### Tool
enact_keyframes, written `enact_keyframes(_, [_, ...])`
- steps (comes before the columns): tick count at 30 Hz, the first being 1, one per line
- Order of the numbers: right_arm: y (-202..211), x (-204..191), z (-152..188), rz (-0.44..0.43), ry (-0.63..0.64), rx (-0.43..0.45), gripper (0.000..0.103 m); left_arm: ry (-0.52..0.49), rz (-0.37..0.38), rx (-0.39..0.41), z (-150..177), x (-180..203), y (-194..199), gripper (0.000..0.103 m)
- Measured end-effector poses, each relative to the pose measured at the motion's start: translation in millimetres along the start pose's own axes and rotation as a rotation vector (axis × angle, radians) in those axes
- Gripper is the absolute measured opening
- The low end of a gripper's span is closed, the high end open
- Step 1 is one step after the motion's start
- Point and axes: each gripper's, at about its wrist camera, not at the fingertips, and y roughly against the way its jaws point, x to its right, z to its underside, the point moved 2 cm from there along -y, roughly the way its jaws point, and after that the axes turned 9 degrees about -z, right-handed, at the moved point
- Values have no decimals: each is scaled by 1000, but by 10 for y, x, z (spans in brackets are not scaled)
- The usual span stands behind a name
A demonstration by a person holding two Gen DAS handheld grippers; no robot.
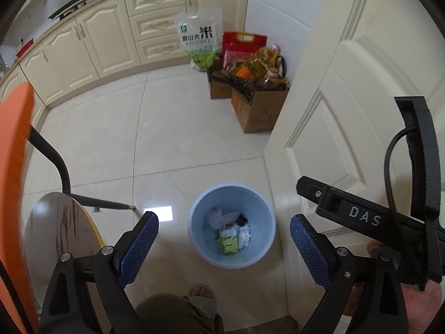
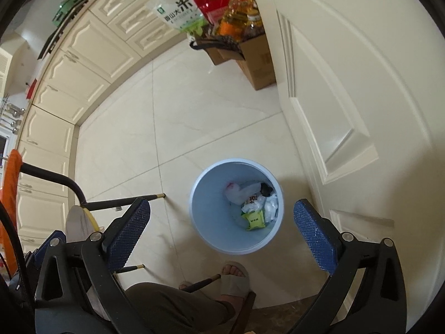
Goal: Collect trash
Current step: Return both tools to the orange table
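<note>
Both the left gripper and right gripper hang spread wide and empty above the blue bin. Inside it lies the trash: light, crumpled wrappers and tissue, soft and best pinched at a fold.

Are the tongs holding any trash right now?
No. The left tongs and right tongs are open and empty; the trash lies in the round light-blue plastic bin.
</note>
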Motion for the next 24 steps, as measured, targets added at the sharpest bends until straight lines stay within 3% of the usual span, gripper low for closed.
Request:
enact_keyframes(10, [803, -556, 134, -46, 67, 138, 103, 25, 34, 184, 304, -400, 1005, 96])
enact_keyframes(17, [1469, -1159, 308, -105, 157, 251, 103, 85, -36, 330, 760, -957, 1653, 100])
enact_keyframes(24, [1993, -2040, 716, -159, 331, 328, 103, 193, -97, 435, 1291, -1637, 2239, 102])
